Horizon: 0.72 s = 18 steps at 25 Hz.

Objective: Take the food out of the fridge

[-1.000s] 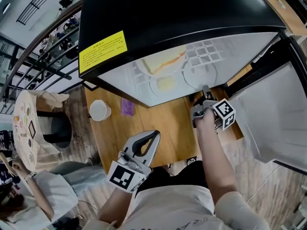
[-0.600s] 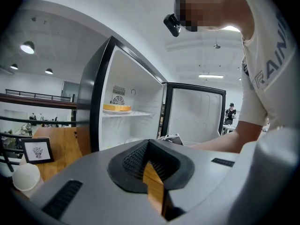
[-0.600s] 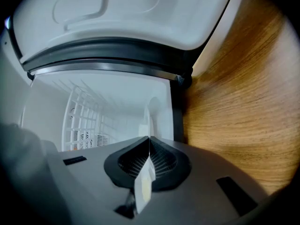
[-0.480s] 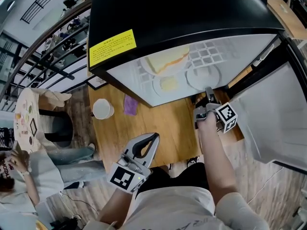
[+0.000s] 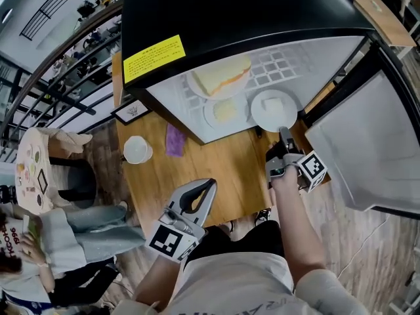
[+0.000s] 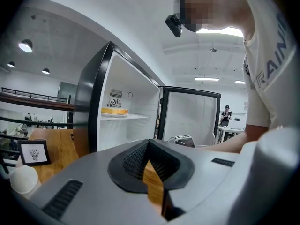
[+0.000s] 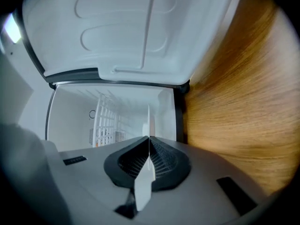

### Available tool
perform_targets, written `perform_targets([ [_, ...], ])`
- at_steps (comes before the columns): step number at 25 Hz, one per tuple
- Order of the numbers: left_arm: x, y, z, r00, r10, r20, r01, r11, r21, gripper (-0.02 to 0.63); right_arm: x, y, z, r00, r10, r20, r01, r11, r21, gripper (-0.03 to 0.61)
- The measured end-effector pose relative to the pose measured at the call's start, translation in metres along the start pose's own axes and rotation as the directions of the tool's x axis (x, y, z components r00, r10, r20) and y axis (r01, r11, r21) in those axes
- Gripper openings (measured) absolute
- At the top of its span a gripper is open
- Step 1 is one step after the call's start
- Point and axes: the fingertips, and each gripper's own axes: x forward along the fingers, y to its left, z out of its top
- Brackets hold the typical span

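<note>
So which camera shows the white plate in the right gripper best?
The head view: it shows the whole round white plate from above, pale food on it, near rim in the right gripper. The right gripper view shows only its thin edge between the shut jaws. I can't spot it in the left gripper view.

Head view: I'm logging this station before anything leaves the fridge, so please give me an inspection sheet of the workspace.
surface: wooden table in front of the open fridge.
job's things: three plates on the fridge shelf; sandwich, yellowish piece, white piece on the front plate.
clutter: white cup, purple item, framed picture.
grippers: right gripper shut on the front plate's rim; left gripper shut, empty, over the table.
cables: nothing seen.
surroundings: fridge door open at right; seated person at lower left.
</note>
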Motion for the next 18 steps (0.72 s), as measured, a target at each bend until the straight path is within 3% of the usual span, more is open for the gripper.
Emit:
perform_targets([
  [9, 0.0, 0.004, 0.013, 0.995, -0.093, 0.038, 0.093, 0.996, 0.019, 0.009, -0.075, 0.002, -0.022, 0.999, -0.032, -0.015, 0.032, 0.999, 0.001, 0.025],
  [18, -0.001, -0.031, 0.004, 0.995, -0.093, 0.038, 0.092, 0.995, 0.026, 0.009, -0.142, -0.022, -0.011, 0.994, -0.072, -0.082, 0.068, 0.996, -0.058, 0.026],
])
